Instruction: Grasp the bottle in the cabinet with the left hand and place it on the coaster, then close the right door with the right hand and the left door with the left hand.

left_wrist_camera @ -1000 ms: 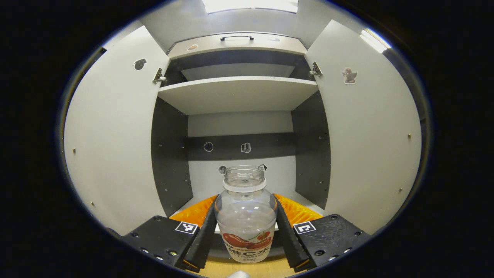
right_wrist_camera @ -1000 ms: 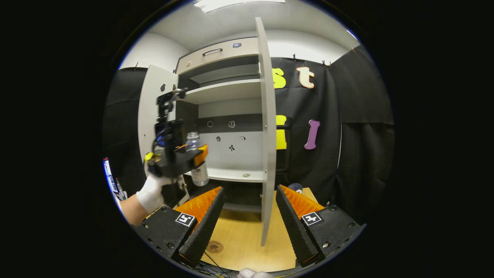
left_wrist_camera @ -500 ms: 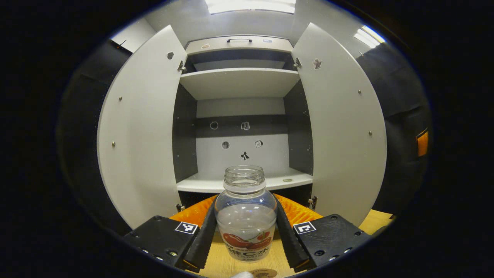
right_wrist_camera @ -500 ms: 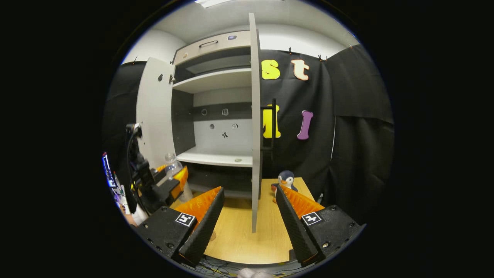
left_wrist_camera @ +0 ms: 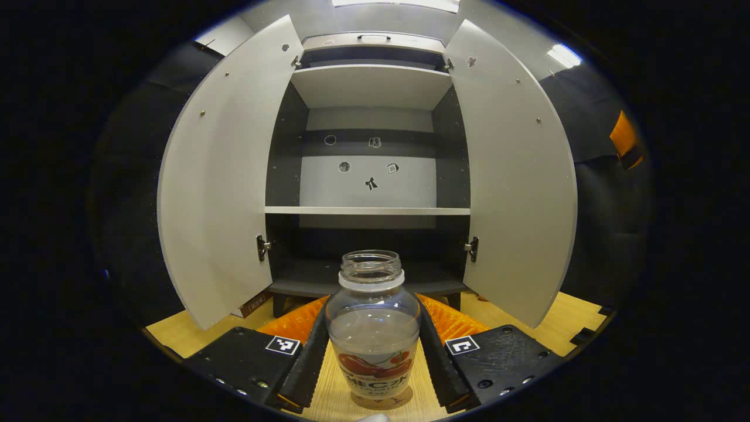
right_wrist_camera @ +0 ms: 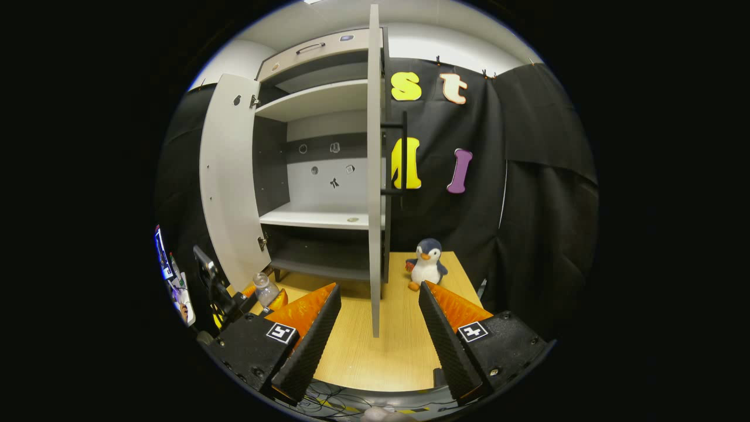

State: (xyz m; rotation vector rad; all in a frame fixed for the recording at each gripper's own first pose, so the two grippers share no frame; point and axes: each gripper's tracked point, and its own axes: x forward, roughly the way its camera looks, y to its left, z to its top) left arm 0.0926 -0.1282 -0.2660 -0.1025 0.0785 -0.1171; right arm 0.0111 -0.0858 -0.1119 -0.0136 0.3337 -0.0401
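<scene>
Bottle [left_wrist_camera: 373, 328] clamped in left hand-held gripper [left_wrist_camera: 373, 351] over coaster [left_wrist_camera: 381, 401]; right hand-held gripper [right_wrist_camera: 375, 328] wide, penguin [right_wrist_camera: 426, 264] ahead.

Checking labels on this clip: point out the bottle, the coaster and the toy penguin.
bottle [left_wrist_camera: 373, 328]: left gripper view, clear body.
coaster [left_wrist_camera: 381, 401]: left gripper view, front rim under the bottle.
toy penguin [right_wrist_camera: 427, 266]: right gripper view, white belly.
</scene>
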